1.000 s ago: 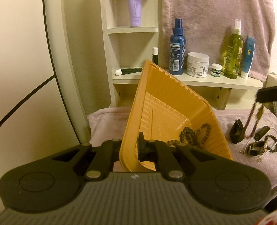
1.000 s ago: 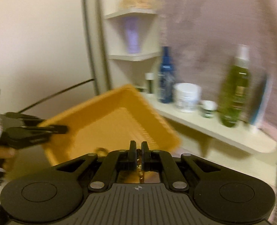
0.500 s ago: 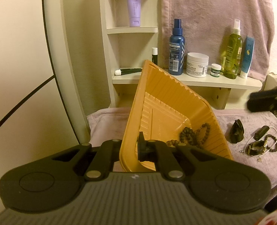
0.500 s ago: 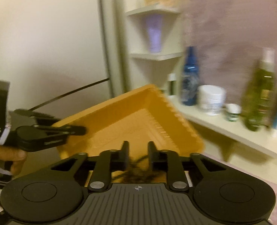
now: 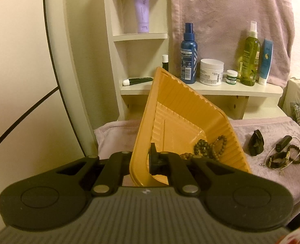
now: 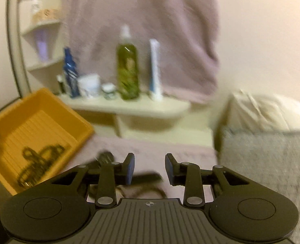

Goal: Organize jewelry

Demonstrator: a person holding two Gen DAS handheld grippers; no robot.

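My left gripper (image 5: 144,158) is shut on the rim of an orange tray (image 5: 176,109) and holds it tilted above the pink cloth. Brown bead bracelets (image 5: 209,148) lie in the tray's low corner; they also show in the right wrist view (image 6: 38,162), inside the tray (image 6: 48,109). My right gripper (image 6: 149,167) is open and empty, to the right of the tray, above dark jewelry pieces (image 6: 148,177) on the cloth. More jewelry lies on the cloth to the tray's right: a dark clip (image 5: 256,144) and a tangle of bracelets (image 5: 282,156).
A white shelf (image 5: 200,90) behind holds a blue spray bottle (image 5: 188,52), a white jar (image 5: 212,72), a green bottle (image 5: 250,57) and tubes. A pink towel (image 5: 231,20) hangs above. A grey cushion (image 6: 267,158) lies at right.
My right gripper opened, dropped a bracelet into the tray, then swung right and down toward the jewelry on the cloth. It has left the left wrist view. The tray stays held.
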